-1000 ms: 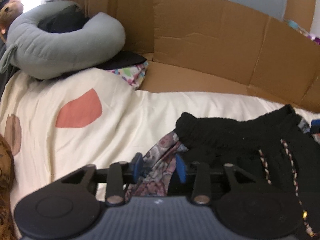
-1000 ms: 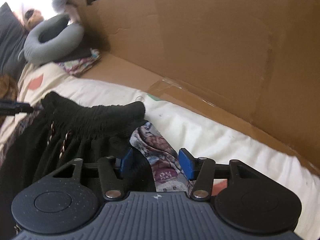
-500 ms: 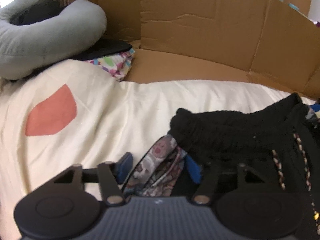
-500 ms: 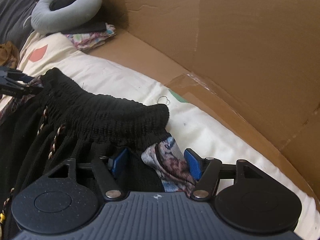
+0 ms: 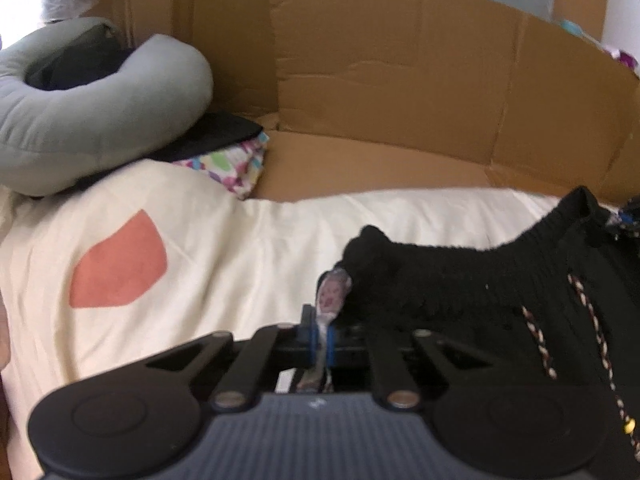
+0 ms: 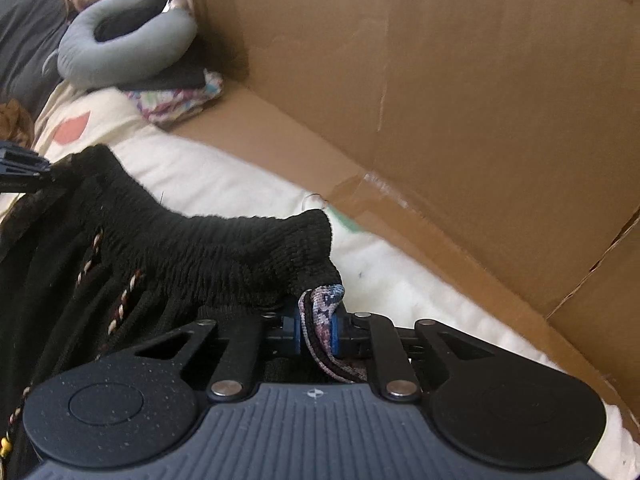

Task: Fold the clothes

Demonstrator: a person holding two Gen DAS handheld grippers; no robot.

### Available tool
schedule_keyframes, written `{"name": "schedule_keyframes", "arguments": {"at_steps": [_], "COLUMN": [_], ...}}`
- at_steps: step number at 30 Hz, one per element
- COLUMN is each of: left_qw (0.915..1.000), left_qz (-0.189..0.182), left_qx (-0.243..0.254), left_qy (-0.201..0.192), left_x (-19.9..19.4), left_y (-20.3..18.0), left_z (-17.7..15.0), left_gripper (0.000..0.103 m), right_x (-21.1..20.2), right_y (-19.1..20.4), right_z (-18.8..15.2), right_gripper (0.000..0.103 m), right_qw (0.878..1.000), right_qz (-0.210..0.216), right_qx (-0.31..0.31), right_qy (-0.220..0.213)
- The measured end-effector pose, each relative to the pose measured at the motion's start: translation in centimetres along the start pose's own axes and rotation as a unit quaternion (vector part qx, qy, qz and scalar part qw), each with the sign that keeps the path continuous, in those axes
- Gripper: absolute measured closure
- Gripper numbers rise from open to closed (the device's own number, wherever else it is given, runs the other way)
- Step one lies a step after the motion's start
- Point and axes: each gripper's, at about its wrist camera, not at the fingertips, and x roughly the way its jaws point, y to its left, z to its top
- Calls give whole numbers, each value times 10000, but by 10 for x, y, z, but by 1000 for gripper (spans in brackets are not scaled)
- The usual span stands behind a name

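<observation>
A black garment with a ribbed elastic waistband [image 5: 440, 276] [image 6: 224, 248] and a braided drawstring [image 5: 592, 320] lies on the cream sheet [image 5: 240, 248]. A floral fabric layer [image 5: 334, 292] [image 6: 326, 300] sticks out at both waistband ends. My left gripper [image 5: 320, 340] is shut on the floral edge at the left end. My right gripper [image 6: 316, 328] is closing, and its blue pads press the floral edge at the right end. The left gripper's tip [image 6: 24, 166] shows at the far left of the right wrist view. The rest of the garment is hidden below both grippers.
A tall cardboard wall [image 5: 400, 80] [image 6: 440, 100] runs along the bed's far side. A grey neck pillow [image 5: 100, 120] [image 6: 124, 52] rests on folded clothes [image 5: 232, 160] at the back left. The sheet carries an orange patch [image 5: 120, 264].
Both grippers went from open around the floral edge to pinched shut on it. The waistband now hangs stretched between them, its corners raised off the sheet.
</observation>
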Motion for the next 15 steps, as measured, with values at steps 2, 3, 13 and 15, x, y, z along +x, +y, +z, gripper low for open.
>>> {"name": "schedule_keyframes", "arguments": {"at_steps": [2, 3, 13, 15], "left_qw": [9999, 9999, 9990, 9963], "left_qz": [12, 17, 286, 511], "left_qx": [-90, -69, 236, 549], "left_qy": [-85, -82, 262, 428], "left_x": [-2, -1, 22, 28], "left_y": [4, 4, -5, -13], "left_z": [3, 5, 15, 10], "left_gripper": [98, 98, 94, 76], "right_x": [0, 1, 13, 16], "right_y": [0, 0, 4, 3], "right_z": [1, 2, 4, 5], "right_gripper": [92, 92, 84, 70], "right_qw": [10000, 10000, 9991, 9987], "right_qz": [-56, -79, -415, -432], "right_qx": [-5, -5, 49, 109], "right_qy": [-26, -23, 124, 227]}}
